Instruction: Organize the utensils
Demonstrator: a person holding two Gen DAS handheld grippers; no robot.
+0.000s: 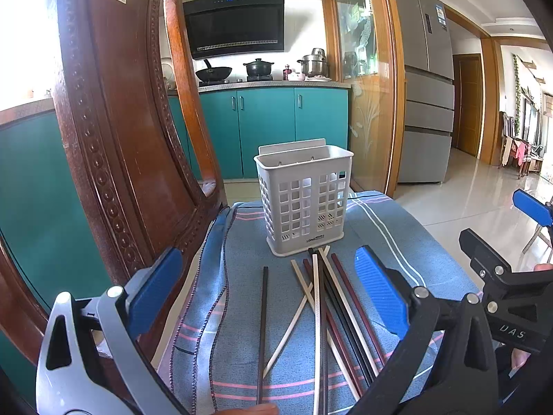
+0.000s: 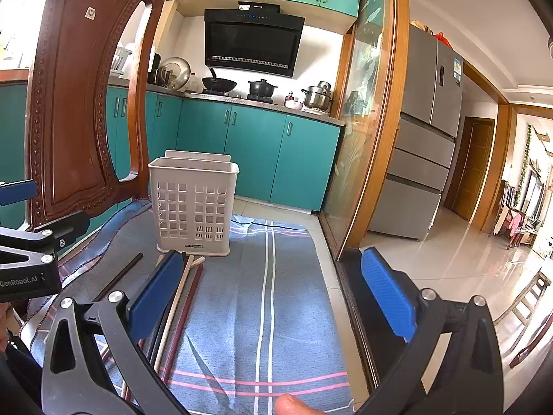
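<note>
Several chopsticks (image 1: 323, 314), cream, dark red and black, lie crossed in a loose pile on a blue striped cloth (image 1: 242, 311). One black chopstick (image 1: 263, 332) lies apart to their left. A white perforated utensil holder (image 1: 306, 204) stands upright and empty just beyond them. My left gripper (image 1: 269, 288) is open and empty above the pile. My right gripper (image 2: 273, 290) is open and empty, right of the chopsticks (image 2: 179, 307), with the holder (image 2: 193, 204) ahead to its left. The right gripper also shows at the right edge of the left wrist view (image 1: 511, 276).
A carved wooden chair back (image 1: 114, 138) rises close on the left. The cloth (image 2: 276, 294) ends at a drop to tiled floor (image 2: 449, 259) on the right. A glass sliding door (image 2: 363, 121), teal kitchen cabinets (image 2: 259, 152) and a fridge (image 2: 425, 131) stand behind.
</note>
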